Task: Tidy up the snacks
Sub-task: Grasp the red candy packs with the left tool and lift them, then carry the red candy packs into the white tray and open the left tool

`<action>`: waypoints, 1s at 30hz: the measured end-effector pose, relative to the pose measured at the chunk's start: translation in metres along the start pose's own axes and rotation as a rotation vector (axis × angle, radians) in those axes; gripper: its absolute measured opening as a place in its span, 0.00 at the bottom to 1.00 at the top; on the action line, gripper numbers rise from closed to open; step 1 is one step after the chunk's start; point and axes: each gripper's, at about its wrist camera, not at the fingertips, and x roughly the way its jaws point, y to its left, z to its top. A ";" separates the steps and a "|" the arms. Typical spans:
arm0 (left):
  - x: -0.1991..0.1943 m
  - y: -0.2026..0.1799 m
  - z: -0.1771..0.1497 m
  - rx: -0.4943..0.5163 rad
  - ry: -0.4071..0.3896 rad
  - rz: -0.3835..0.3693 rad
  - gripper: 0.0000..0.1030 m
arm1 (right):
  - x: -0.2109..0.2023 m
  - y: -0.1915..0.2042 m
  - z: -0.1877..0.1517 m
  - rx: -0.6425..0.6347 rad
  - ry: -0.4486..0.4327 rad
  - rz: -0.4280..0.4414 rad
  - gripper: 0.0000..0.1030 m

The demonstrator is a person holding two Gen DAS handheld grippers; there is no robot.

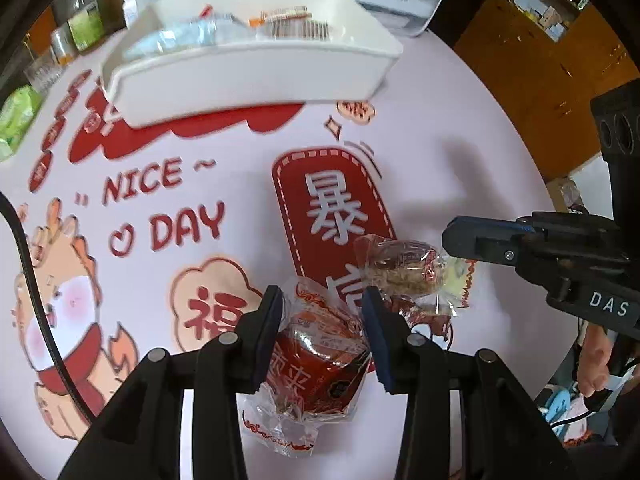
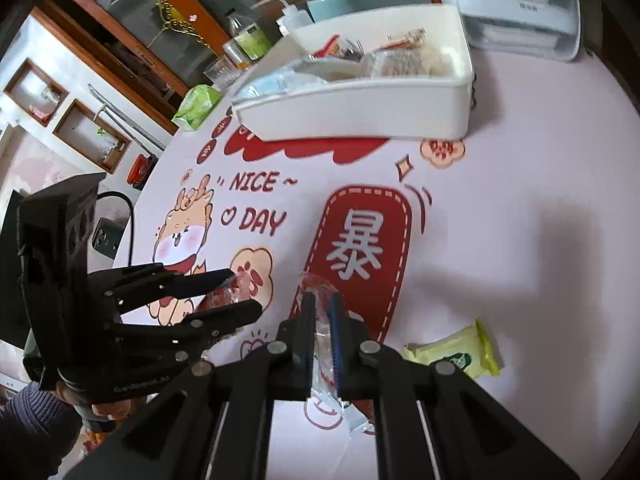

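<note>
My left gripper point(image 1: 322, 312) is shut on a snack in a red and clear wrapper point(image 1: 320, 348), held above the printed pink tablecloth point(image 1: 224, 264). Just right of it, my right gripper point(image 1: 450, 240) pinches the edge of a clear-wrapped brown snack point(image 1: 404, 264). In the right wrist view the right gripper point(image 2: 322, 320) is shut, with crinkled clear wrapper point(image 2: 323, 340) squeezed between its pads. The left gripper point(image 2: 236, 292) sits at the left there with the red snack point(image 2: 224, 298) in it. A white bin point(image 1: 248, 80) point(image 2: 360, 108) holding several wrapped snacks stands at the far side.
A yellow-green packet point(image 2: 456, 354) lies on the cloth at the right. A green packet point(image 2: 198, 106), bottles point(image 2: 248, 40) and a glass point(image 2: 220, 72) stand at the back left edge. A white appliance point(image 2: 520, 8) sits behind the bin. The table edge curves on the right point(image 1: 540, 168).
</note>
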 end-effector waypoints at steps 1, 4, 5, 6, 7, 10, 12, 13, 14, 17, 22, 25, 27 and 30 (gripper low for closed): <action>-0.007 -0.001 0.001 -0.001 -0.011 0.010 0.39 | -0.005 0.002 0.004 -0.008 -0.005 0.004 0.07; -0.021 -0.004 0.010 -0.024 -0.014 0.015 0.39 | -0.014 0.008 0.016 -0.017 -0.011 0.018 0.07; -0.018 -0.006 0.016 -0.029 -0.016 0.021 0.39 | -0.018 0.009 0.021 -0.021 -0.014 0.021 0.06; -0.023 -0.007 0.021 -0.031 -0.022 0.027 0.39 | -0.023 0.010 0.027 -0.030 -0.022 0.023 0.06; -0.027 -0.008 0.027 -0.033 -0.030 0.035 0.39 | -0.029 0.014 0.033 -0.040 -0.033 0.022 0.06; -0.044 -0.008 0.051 -0.043 -0.070 0.063 0.39 | -0.052 0.023 0.060 -0.079 -0.084 0.009 0.06; -0.063 -0.005 0.073 -0.056 -0.109 0.076 0.39 | -0.066 0.028 0.077 -0.097 -0.117 0.001 0.06; -0.072 -0.004 0.082 -0.059 -0.126 0.085 0.39 | -0.073 0.032 0.088 -0.110 -0.134 -0.008 0.06; -0.081 -0.003 0.094 -0.060 -0.147 0.096 0.39 | -0.081 0.035 0.101 -0.123 -0.157 -0.019 0.06; -0.106 0.000 0.134 -0.050 -0.211 0.138 0.39 | -0.100 0.042 0.135 -0.151 -0.223 -0.056 0.06; -0.120 0.004 0.198 -0.022 -0.291 0.196 0.39 | -0.117 0.046 0.197 -0.160 -0.325 -0.124 0.06; -0.118 0.011 0.232 -0.026 -0.314 0.227 0.39 | -0.114 0.042 0.230 -0.135 -0.359 -0.142 0.06; -0.110 0.020 0.256 -0.042 -0.316 0.232 0.39 | -0.108 0.037 0.251 -0.114 -0.367 -0.143 0.06; -0.095 0.034 0.283 -0.057 -0.311 0.253 0.39 | -0.092 0.031 0.274 -0.096 -0.372 -0.162 0.06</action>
